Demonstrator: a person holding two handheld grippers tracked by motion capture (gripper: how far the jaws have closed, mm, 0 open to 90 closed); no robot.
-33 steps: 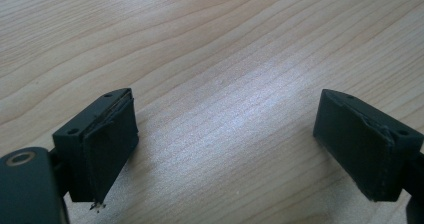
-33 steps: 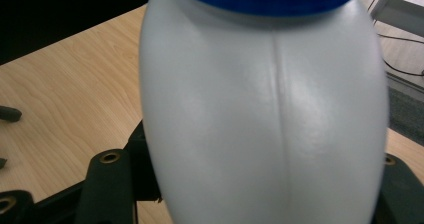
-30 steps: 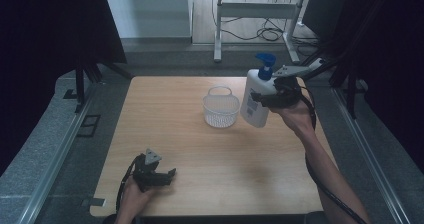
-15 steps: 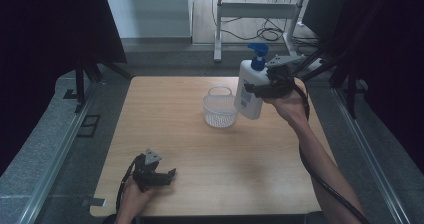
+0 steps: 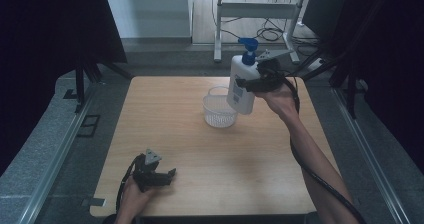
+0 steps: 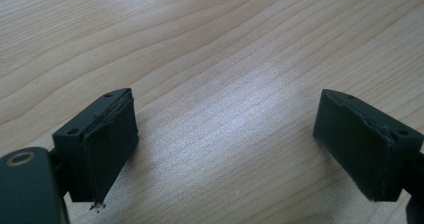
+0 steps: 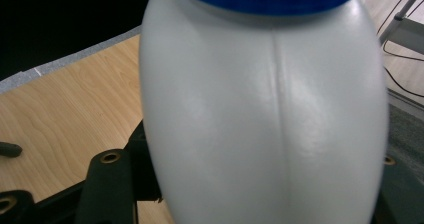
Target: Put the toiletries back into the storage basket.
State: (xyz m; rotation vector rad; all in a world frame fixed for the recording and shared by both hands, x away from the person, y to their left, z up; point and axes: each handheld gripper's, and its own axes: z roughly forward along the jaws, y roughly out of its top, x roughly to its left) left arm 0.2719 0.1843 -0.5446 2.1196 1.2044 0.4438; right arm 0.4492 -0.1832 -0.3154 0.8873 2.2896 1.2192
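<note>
A white pump bottle [image 5: 241, 86] with a blue pump head hangs in the air, held upright in my right gripper [image 5: 252, 83] just right of a clear plastic basket [image 5: 219, 110]. In the right gripper view the bottle [image 7: 265, 114] looms between the jaws, which are shut on its sides. My left gripper [image 5: 167, 176] rests near the table's front left edge. Its jaws stand wide apart over bare wood in the left gripper view [image 6: 227, 144], with nothing between them.
The wooden table [image 5: 190, 149] has free room in the middle and at the left. Dark curtains flank both sides. A metal stand [image 5: 260, 14] and cables lie on the floor beyond the far edge.
My right gripper has carried the bottle left and a little up, closer to the basket. The left gripper has stayed where it was.
</note>
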